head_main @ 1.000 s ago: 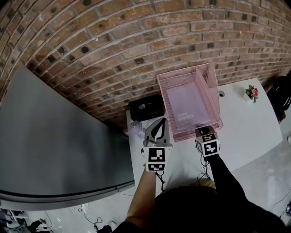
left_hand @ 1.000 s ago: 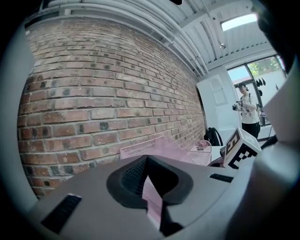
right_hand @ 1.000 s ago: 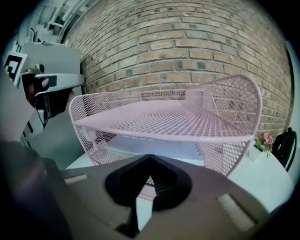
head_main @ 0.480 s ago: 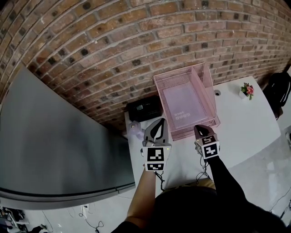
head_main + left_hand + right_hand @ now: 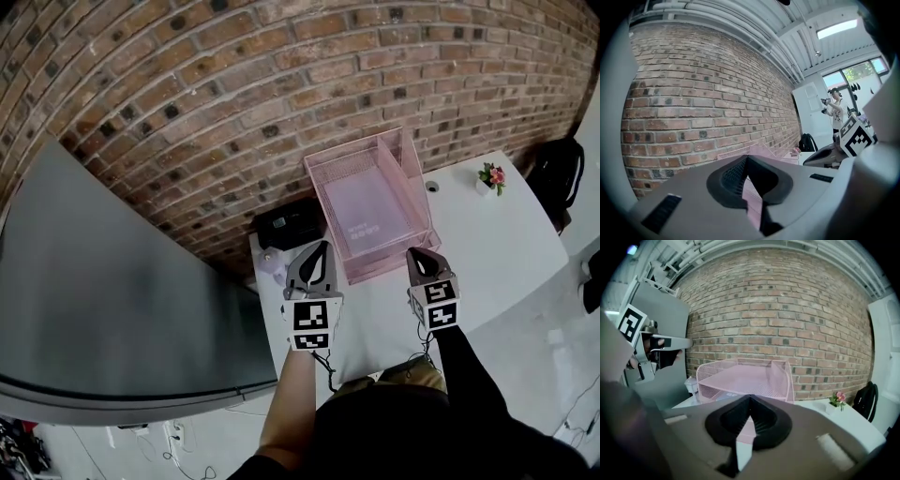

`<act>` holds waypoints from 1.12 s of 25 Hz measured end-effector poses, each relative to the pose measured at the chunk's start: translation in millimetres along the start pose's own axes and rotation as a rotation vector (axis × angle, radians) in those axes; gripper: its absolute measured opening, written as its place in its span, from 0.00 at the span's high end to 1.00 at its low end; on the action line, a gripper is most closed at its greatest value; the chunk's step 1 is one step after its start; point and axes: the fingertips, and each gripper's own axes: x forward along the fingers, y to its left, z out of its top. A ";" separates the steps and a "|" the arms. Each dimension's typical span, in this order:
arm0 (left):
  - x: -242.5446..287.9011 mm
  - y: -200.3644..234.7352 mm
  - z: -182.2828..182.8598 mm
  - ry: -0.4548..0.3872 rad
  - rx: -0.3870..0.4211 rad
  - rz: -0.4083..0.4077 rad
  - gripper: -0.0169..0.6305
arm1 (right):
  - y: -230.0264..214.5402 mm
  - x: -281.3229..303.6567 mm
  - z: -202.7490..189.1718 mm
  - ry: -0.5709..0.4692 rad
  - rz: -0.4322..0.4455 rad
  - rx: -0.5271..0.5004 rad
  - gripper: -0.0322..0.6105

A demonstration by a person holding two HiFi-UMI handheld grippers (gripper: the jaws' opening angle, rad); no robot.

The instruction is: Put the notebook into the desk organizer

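Observation:
A pink mesh desk organizer stands on the white table against the brick wall. A pale lilac notebook lies flat inside it, seen through the mesh. My left gripper hovers just before the organizer's front left corner, shut with nothing in it. My right gripper hangs off the front right corner, also shut and holding nothing. In the right gripper view the organizer is straight ahead beyond the closed gripper, and an edge of the notebook shows in the lower tier. The left gripper view has its gripper shut before the organizer.
A black device and a small translucent object sit at the table's left end. A little flower pot stands at the far right, a black backpack beyond it. A grey panel lies left. A person stands in the distance.
Both grippers have drawn back from the organizer's front edge and risen, the right one more. The notebook stays in the organizer.

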 end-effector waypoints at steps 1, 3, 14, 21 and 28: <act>-3.0 -1.2 1.7 -0.005 0.002 0.000 0.96 | -2.5 -5.9 6.1 -0.022 -0.016 -0.022 0.95; -8.1 -4.4 4.5 -0.012 0.006 -0.001 0.96 | -7.3 -17.8 20.1 -0.066 -0.043 -0.051 0.95; -19.0 -14.3 31.1 -0.065 0.016 0.039 0.96 | -32.7 -63.8 100.3 -0.286 -0.052 -0.059 0.95; -25.4 -35.5 40.3 -0.074 -0.002 0.080 0.96 | -50.2 -70.5 101.7 -0.301 -0.008 -0.044 0.95; -33.3 -66.3 47.8 -0.073 -0.004 0.135 0.96 | -55.0 -85.0 97.5 -0.317 0.086 -0.083 0.95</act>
